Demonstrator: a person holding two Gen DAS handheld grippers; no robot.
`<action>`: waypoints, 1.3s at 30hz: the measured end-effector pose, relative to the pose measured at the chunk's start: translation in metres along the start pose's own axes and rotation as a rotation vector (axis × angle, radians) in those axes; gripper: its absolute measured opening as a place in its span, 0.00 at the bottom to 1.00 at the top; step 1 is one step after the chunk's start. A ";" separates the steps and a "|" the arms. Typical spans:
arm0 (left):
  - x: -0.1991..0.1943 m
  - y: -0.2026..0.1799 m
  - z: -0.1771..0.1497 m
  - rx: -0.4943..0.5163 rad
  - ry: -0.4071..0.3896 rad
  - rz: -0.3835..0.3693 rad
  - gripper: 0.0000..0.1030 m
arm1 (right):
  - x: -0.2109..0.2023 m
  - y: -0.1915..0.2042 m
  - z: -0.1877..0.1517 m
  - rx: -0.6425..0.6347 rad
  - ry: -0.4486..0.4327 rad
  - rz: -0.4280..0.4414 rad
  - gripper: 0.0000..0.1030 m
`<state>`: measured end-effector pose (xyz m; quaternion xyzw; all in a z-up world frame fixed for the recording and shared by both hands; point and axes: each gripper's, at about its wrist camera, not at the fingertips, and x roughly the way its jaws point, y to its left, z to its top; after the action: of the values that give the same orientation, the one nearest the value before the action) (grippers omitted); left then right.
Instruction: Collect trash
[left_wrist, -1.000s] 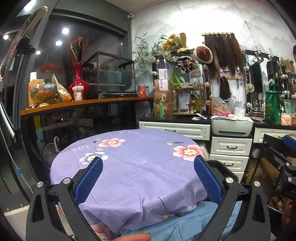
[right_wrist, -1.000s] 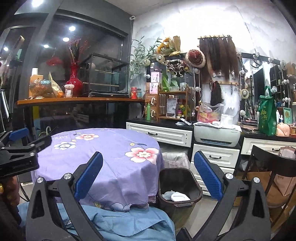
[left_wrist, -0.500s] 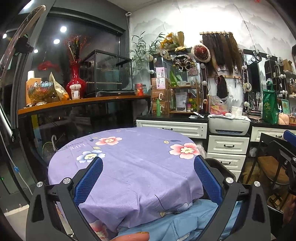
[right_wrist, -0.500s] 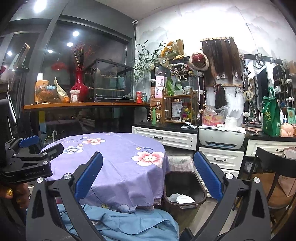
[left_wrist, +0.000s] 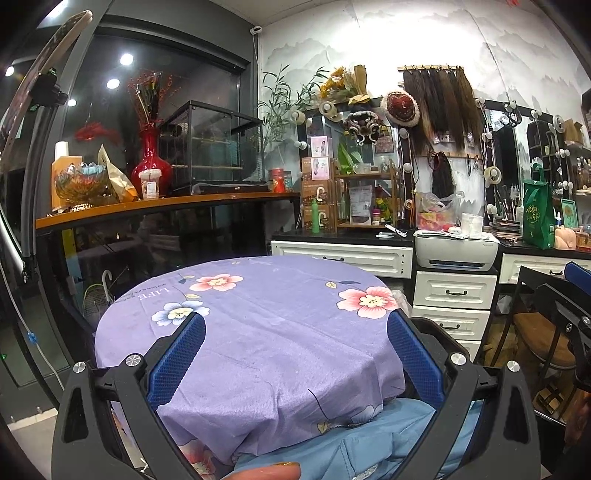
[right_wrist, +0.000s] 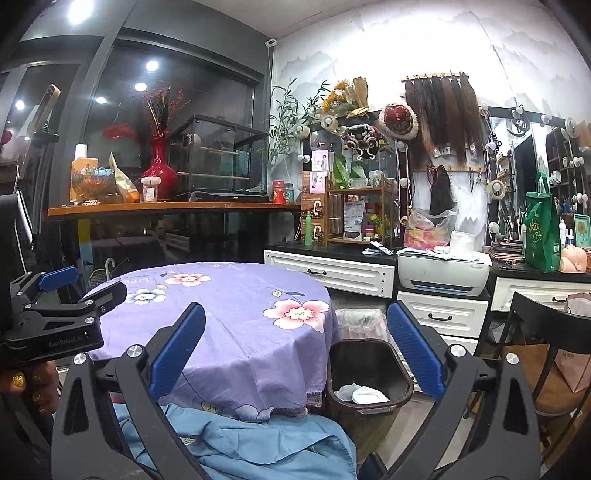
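Both grippers spread wide, empty: left gripper over round table; right gripper near trash bin at 4 o'clock of table, white scraps inside.

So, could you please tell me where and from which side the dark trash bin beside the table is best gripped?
Grip the trash bin by its near rim, coming straight down from above with the right gripper. The bin stands upright with its mouth open, and the rim looks like a thin lip that open fingers could straddle. The tablecloth hangs close on its left, so a sideways approach looks cramped.
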<state>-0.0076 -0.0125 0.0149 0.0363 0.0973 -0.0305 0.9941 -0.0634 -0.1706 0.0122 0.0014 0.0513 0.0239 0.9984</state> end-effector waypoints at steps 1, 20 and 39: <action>0.000 -0.001 0.000 0.000 0.000 0.000 0.95 | 0.000 0.000 0.000 0.000 0.001 0.001 0.94; 0.000 0.001 0.002 -0.013 -0.001 -0.008 0.95 | 0.001 0.000 -0.001 0.001 0.005 0.006 0.94; 0.000 -0.004 0.000 -0.010 0.005 -0.012 0.95 | 0.002 -0.001 -0.003 0.004 0.011 0.011 0.94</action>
<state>-0.0075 -0.0163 0.0142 0.0306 0.1000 -0.0359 0.9939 -0.0616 -0.1718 0.0095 0.0035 0.0570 0.0293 0.9979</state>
